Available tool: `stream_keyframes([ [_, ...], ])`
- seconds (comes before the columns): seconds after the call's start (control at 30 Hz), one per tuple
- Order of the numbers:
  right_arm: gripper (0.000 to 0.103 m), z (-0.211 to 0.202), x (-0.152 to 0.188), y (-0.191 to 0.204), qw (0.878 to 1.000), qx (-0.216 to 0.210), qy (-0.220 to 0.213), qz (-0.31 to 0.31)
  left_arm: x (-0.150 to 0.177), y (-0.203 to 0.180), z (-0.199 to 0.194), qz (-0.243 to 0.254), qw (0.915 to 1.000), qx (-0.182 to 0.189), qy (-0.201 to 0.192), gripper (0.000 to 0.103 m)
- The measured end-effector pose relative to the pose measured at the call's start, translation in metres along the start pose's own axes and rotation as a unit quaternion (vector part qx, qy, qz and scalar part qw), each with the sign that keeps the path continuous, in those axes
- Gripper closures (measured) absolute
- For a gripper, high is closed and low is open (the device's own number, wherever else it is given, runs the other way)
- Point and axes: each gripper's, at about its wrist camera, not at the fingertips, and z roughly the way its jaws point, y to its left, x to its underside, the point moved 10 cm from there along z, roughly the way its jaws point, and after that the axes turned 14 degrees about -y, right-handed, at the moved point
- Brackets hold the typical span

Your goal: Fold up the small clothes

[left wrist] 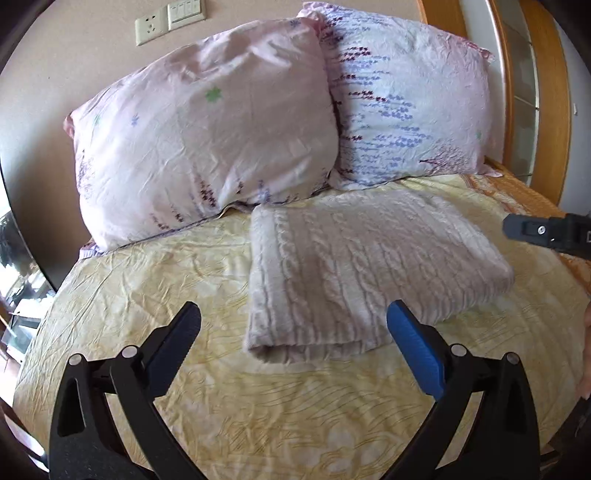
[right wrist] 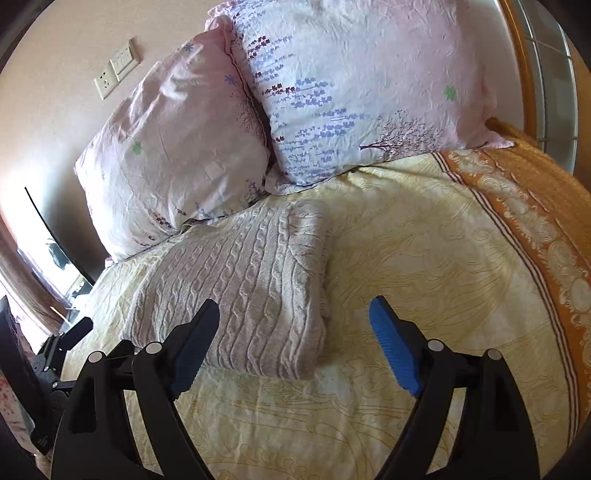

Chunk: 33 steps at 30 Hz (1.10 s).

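A pale grey cable-knit sweater [left wrist: 362, 266] lies folded into a thick rectangle on the yellow patterned bedsheet [left wrist: 258, 398], just in front of the pillows. My left gripper [left wrist: 291, 314] stands open over the sweater's near left corner, with nothing pressed between its blue pads. In the right wrist view the same sweater [right wrist: 251, 288] lies left of centre. My right gripper [right wrist: 295, 314] is open there too, spanning the sweater's near right corner without gripping it. The right gripper's tip [left wrist: 546, 230] shows at the right edge of the left wrist view.
Two pink floral pillows [left wrist: 207, 147] [left wrist: 410, 103] lean against the wall behind the sweater. A wooden headboard [left wrist: 554, 110] curves at the right. An orange blanket border [right wrist: 535, 206] runs along the bed's right side. A wall socket and switch [left wrist: 170, 18] sit above.
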Motion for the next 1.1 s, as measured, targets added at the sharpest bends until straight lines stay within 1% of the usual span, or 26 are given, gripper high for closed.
stream_keyframes([
  [0.03,0.008,0.000,0.002,0.000,1.000,0.009,0.001,-0.006,0.007,0.006,0.002,-0.006,0.9998,-0.009,0.014,0.002],
  [0.1,0.001,0.000,0.005,-0.001,0.999,0.032,-0.003,-0.023,0.018,0.017,0.005,-0.014,0.9990,-0.025,0.035,0.002],
  [0.17,0.001,-0.003,0.007,0.000,0.997,0.057,-0.011,-0.048,0.026,0.025,0.006,-0.017,0.9975,-0.047,0.050,0.002],
  [0.2,0.001,-0.003,0.007,0.001,0.996,0.070,-0.013,-0.061,0.030,0.028,0.006,-0.018,0.9971,-0.052,0.053,0.002],
  [0.33,0.001,-0.004,0.007,0.002,0.988,0.110,-0.019,-0.105,0.033,0.031,0.003,-0.026,0.9967,-0.056,0.052,0.002],
  [0.57,0.001,-0.010,0.006,0.012,0.984,0.114,-0.048,-0.127,0.033,0.029,0.003,-0.026,0.9968,-0.061,0.045,0.002],
  [0.83,0.001,0.002,0.027,0.021,0.983,0.112,-0.003,-0.144,0.040,0.029,0.011,-0.048,0.9960,-0.045,0.061,0.002],
  [0.97,0.001,0.011,0.041,0.019,0.981,0.122,0.035,-0.149,0.044,0.025,0.014,-0.040,0.9959,-0.038,0.071,0.002],
  [1.1,0.001,0.018,0.054,0.014,0.981,0.124,0.068,-0.133,0.049,0.021,0.018,-0.035,0.9952,-0.030,0.086,0.002],
])
